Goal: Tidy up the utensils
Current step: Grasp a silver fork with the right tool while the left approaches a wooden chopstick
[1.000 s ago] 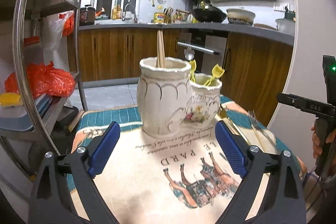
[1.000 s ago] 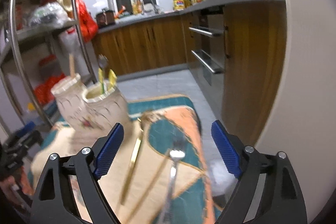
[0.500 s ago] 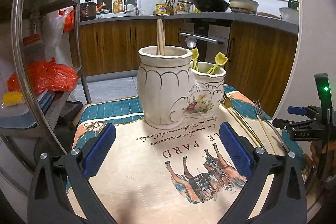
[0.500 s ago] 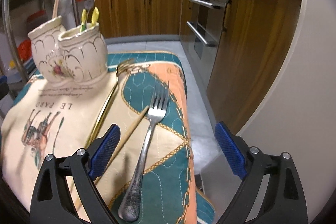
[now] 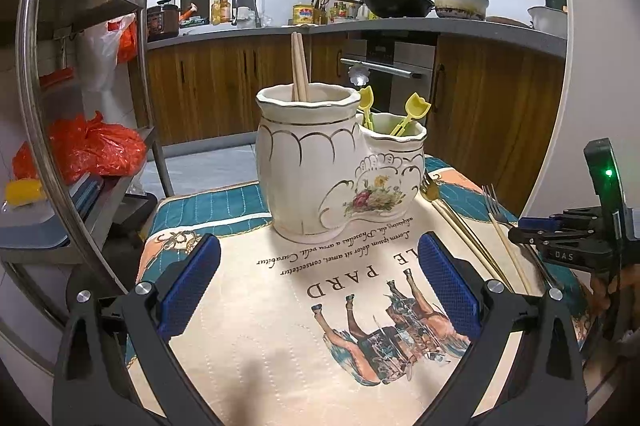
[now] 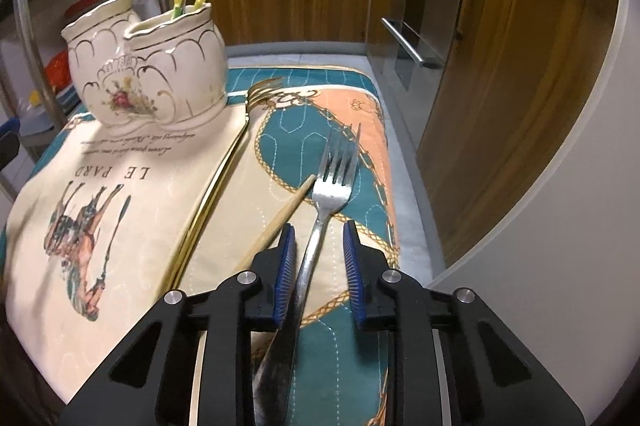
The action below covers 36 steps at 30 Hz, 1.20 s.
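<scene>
The pick-up step was judged in hand: the right gripper [image 6: 318, 258] was closing around the silver fork [image 6: 320, 222] lying right of the ceramic holder [image 6: 152, 74], pads not yet pressed, while the left gripper [image 5: 320, 290] was held wide open, empty; a firm clamp was called for next

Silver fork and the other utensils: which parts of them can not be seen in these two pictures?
- Silver fork: right wrist view, handle end hidden under the right gripper, whose jaws are closing around the handle.
- Single chopstick: right wrist view, lower end behind the same gripper.
- Chopsticks and yellow utensils: left wrist view, lower parts hidden inside the ceramic holder.
</scene>
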Each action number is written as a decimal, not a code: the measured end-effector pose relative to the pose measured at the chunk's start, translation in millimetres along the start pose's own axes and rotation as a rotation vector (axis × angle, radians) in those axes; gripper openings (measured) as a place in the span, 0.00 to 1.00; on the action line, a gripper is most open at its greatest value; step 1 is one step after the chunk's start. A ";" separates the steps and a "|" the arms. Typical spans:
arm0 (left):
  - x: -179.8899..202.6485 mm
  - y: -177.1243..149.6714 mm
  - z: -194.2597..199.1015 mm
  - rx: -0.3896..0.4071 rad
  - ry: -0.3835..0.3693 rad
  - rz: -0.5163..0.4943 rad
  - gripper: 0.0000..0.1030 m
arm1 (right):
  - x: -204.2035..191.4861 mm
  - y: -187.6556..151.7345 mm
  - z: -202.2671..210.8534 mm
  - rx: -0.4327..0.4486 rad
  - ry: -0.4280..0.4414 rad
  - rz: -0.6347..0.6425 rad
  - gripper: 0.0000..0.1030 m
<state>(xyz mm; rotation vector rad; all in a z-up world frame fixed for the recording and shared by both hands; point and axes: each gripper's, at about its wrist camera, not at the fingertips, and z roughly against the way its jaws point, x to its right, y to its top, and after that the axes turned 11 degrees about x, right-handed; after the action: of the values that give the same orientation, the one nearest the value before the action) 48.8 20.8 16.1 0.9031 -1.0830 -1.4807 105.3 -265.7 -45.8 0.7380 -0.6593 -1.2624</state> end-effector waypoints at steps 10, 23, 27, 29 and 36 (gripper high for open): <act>36.1 7.4 -7.7 -0.027 -0.079 0.000 0.94 | 10.9 0.4 -3.9 0.012 0.041 -0.061 0.08; 116.4 -5.4 -46.1 -0.225 -0.240 -0.003 0.94 | 34.2 -3.8 15.5 0.097 0.140 -0.154 0.06; 140.6 -12.1 -53.4 -0.286 -0.313 -0.029 0.77 | 34.8 -3.9 23.8 0.131 0.175 -0.164 0.06; 149.7 -12.8 -56.4 -0.303 -0.335 -0.047 0.70 | 34.7 -3.3 28.8 0.149 0.184 -0.161 0.06; 173.6 -17.2 -66.0 -0.369 -0.407 -0.077 0.45 | 42.6 -1.6 39.5 0.183 0.209 -0.177 0.06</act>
<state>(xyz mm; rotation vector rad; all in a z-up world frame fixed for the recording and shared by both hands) 75.5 -160.4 -19.6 0.3956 -1.0170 -1.9046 81.2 -312.6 -21.5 1.0841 -0.5515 -1.2743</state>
